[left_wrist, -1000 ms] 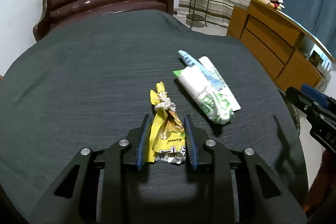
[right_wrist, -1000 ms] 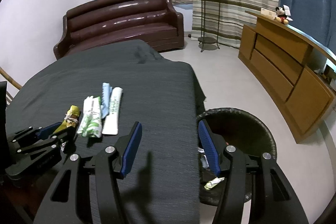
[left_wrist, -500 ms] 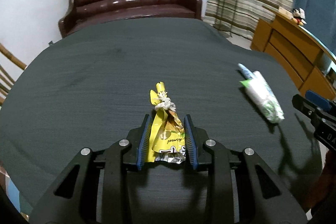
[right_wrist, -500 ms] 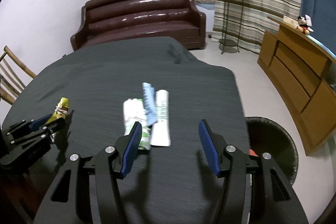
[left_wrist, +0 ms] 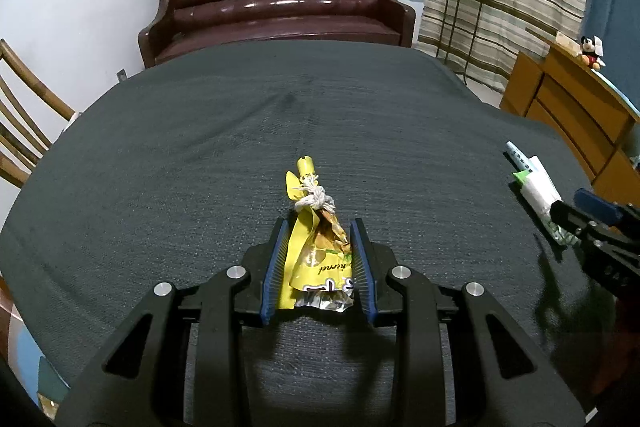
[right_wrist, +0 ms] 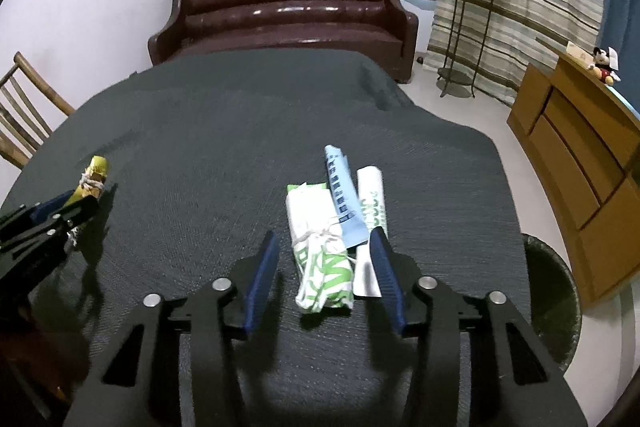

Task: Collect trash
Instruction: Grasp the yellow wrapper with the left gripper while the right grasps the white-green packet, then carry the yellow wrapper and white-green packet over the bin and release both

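Note:
My left gripper (left_wrist: 319, 227) is shut on a yellow snack wrapper (left_wrist: 318, 251) tied with white string, held over the dark table (left_wrist: 240, 155). It also shows at the left of the right wrist view (right_wrist: 90, 183). My right gripper (right_wrist: 325, 241) is open, its fingers on either side of a bundle of white-green wrappers (right_wrist: 320, 247), a light blue wrapper (right_wrist: 342, 195) and a white tube (right_wrist: 370, 211) lying on the table. That bundle shows at the right edge of the left wrist view (left_wrist: 536, 187).
A dark round trash bin (right_wrist: 554, 291) stands on the floor right of the table. A brown sofa (left_wrist: 276, 7) is behind the table, a wooden chair (left_wrist: 20, 131) at left, a wooden dresser (right_wrist: 580, 147) at right.
My left gripper has swung left with the yellow wrapper still in it. My right gripper has moved from the bin side over to the wrapper bundle, which now lies between its open fingers.

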Available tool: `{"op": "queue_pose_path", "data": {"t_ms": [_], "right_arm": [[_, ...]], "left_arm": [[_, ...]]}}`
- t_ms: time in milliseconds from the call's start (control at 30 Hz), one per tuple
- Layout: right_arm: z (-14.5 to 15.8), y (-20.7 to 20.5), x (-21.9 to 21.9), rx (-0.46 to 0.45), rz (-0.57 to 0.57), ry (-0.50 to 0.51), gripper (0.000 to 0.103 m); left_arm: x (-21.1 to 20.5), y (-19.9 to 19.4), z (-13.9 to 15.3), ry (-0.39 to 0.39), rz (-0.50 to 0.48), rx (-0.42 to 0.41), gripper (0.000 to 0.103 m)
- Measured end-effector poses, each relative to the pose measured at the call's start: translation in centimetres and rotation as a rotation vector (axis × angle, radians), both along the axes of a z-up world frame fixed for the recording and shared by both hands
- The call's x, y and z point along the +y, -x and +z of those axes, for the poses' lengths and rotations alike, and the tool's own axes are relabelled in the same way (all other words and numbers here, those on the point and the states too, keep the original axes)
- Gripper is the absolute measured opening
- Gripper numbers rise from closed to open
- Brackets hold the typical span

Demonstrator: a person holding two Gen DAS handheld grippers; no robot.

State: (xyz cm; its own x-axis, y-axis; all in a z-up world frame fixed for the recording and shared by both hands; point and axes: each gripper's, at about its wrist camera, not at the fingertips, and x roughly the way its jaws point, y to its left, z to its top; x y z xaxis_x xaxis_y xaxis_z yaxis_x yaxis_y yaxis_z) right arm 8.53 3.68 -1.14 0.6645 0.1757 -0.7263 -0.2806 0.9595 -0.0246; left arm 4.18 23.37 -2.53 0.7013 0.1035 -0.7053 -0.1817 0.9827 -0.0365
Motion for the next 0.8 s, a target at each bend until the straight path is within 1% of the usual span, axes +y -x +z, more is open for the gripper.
{"op": "queue_pose_path", "data": {"t_ms": [133,267,333,633,800], "right_arm": [[-0.6,-0.6,0.4,0.035,0.004,0.014,0.044],[-1.2,-0.8,0.8,0.065,0.014,0.031,0.033],[-1.4,-0.7,0.9,0.072,0.017,0.035,0.032],[-1.0,0.1,0.8,0.037,0.023,0.015,0.031],[-0.4,1.3,-0.2,0.001,0.019,-0.002,0.031]], "left_arm": [[0.0,-0.1,-0.3,0.011,-0.002,0.004,0.031],[0.5,0.0,-0.6,0.019,-0.004,0.007,0.031],[0.5,0.0,-0.6,0.02,-0.003,0.008,0.031],[0.4,0.2,-0.6,0.019,-0.005,0.006,0.031],[-0.6,0.4,-0.5,0.022,-0.019,-0.005,0.031]]}}
